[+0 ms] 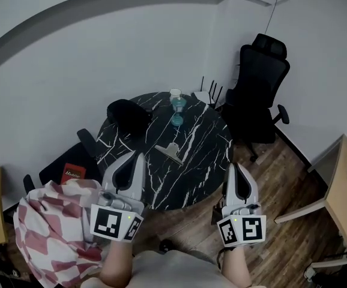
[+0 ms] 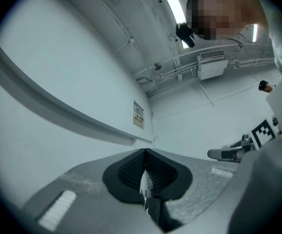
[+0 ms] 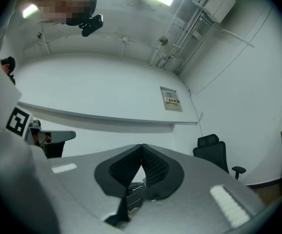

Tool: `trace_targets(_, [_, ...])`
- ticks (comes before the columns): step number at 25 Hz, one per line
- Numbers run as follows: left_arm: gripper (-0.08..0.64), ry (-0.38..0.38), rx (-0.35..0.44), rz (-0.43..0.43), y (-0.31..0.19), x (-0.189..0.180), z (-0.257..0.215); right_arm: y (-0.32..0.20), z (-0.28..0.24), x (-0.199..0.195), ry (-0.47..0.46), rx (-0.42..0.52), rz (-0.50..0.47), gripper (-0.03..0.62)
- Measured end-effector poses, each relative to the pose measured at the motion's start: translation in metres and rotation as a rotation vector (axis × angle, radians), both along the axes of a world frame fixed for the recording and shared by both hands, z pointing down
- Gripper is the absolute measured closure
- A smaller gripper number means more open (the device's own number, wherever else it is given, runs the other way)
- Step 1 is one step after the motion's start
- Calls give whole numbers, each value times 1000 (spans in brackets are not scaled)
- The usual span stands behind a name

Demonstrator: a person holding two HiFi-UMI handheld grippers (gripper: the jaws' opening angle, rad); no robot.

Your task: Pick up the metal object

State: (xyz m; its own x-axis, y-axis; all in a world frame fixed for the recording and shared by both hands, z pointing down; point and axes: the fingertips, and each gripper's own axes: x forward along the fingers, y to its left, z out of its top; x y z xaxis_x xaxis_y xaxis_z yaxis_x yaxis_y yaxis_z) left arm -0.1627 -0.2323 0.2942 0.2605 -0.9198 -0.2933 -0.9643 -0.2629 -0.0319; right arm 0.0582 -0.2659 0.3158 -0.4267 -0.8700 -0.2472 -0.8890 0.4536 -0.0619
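Judging by the head view, the task has barely begun. The metal object (image 1: 170, 152) lies untouched near the middle of the round table (image 1: 206, 158), well ahead of both grippers. The left gripper (image 1: 136, 159) and right gripper (image 1: 236, 169) hover by the table's near edge, each with its jaws pressed together and nothing between them. A bottle (image 1: 177, 107) stands at the far side. Everything remains: reach in, open one pair of jaws, close on the object, lift.
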Motion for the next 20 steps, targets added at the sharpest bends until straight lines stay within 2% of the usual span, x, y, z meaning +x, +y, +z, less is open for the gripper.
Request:
trace_targets(7, [560, 26, -85, 57, -33, 8, 32, -18, 23, 2, 26, -69, 36, 591])
trace_targets(12, [560, 27, -137, 54, -55, 9, 48, -43, 37, 1, 31, -119, 25, 591])
trace_targets(15, [560, 34, -159, 37, -73, 1, 54, -67, 40, -9, 33, -129, 1, 591])
trace_targets(20, [560, 53, -167, -47, -107, -18, 53, -118, 40, -28, 63, -164, -60, 591])
